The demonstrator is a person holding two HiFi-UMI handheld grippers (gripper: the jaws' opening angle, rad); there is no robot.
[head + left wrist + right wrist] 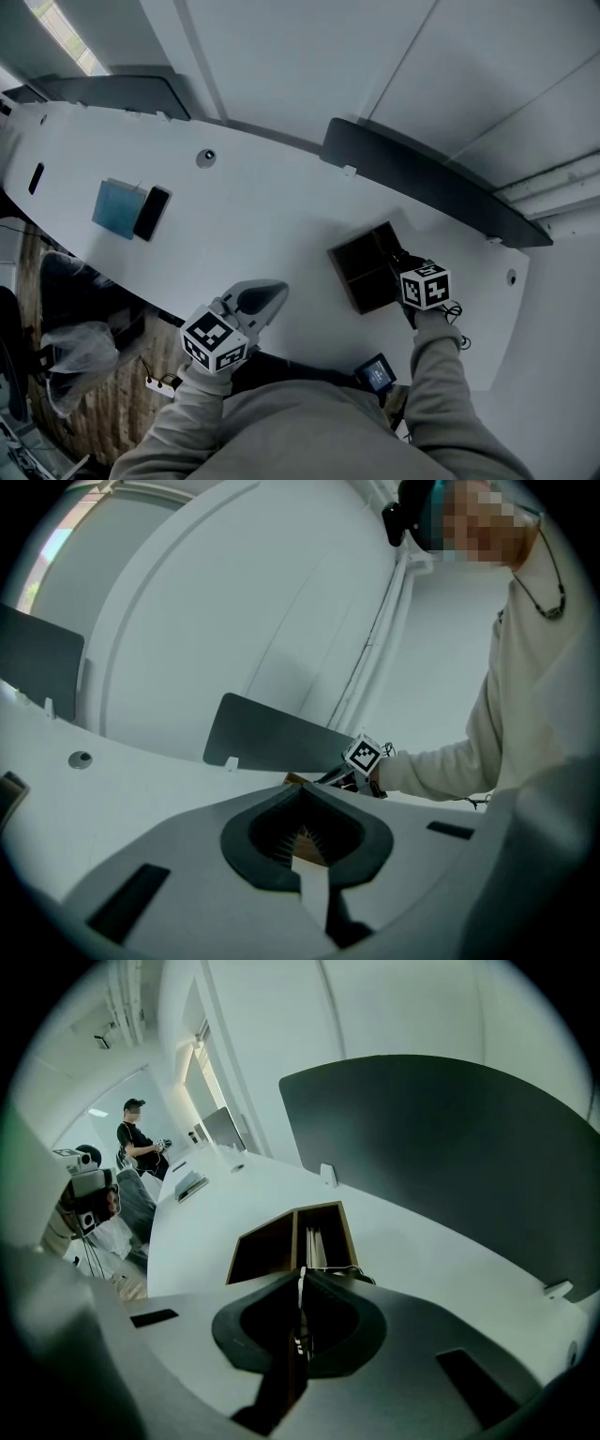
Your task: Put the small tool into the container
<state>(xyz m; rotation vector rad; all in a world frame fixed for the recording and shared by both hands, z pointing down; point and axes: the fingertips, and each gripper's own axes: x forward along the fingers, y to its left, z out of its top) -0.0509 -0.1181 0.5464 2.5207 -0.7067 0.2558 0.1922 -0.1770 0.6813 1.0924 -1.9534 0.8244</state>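
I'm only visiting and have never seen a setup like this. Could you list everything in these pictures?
table: one, white, curved, across the middle
dividers: two, dark, along the table's far edge
container: one, dark brown, with compartments, on the table's right
sticks: count unclear, pale, in one compartment
notebook: one, blue, on the table's left
phone: one, black, beside the notebook
small tool: one, thin and pale, apparently pinched in the right gripper
bystander: one, dark clothes, far background
left gripper: one, grey, shut and empty, by the table's near edge
right gripper: one, grey, shut, above the container
sleeves: two, beige, bottom of the head view
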